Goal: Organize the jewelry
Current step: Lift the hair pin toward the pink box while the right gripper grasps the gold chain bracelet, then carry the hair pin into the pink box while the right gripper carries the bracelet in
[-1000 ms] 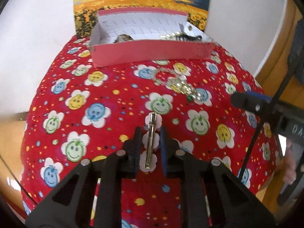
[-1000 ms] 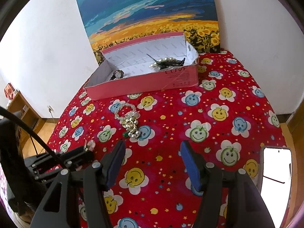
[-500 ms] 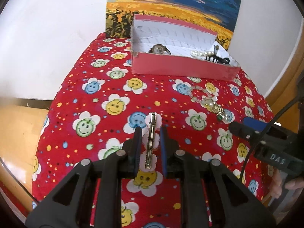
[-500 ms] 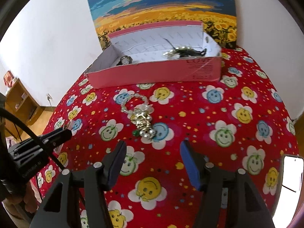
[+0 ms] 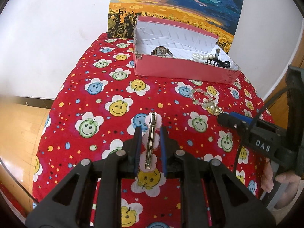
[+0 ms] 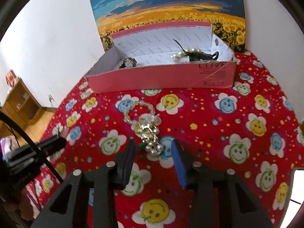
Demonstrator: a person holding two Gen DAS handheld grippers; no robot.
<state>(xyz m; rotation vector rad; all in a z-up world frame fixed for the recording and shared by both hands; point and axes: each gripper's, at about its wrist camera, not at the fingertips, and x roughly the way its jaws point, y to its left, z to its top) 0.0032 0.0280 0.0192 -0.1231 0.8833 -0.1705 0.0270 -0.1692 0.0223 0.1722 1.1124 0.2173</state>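
My left gripper (image 5: 150,133) is shut on a pink flower hair clip (image 5: 151,142) with a metal bar, held above the red cloth. My right gripper (image 6: 153,146) is open, its fingertips on either side of the near end of a bead bracelet with gold and silver charms (image 6: 146,127) that lies on the cloth; it also shows in the left wrist view (image 5: 207,102). A pink box (image 6: 161,77) at the back holds a watch (image 6: 129,62), a pearl string (image 6: 182,54) and a black hair piece (image 6: 199,55). The box also shows in the left wrist view (image 5: 182,69).
The table wears a red cloth with smiley flowers (image 6: 228,129). A sunflower painting (image 6: 167,9) leans on the white wall behind the box. The table edge drops to a wooden floor (image 5: 17,129) on the left. A wooden shelf (image 6: 20,102) stands far left.
My left gripper has risen and drawn back to the left with the hair clip. My right gripper has moved forward and down until its open fingers flank the bracelet's charm end.
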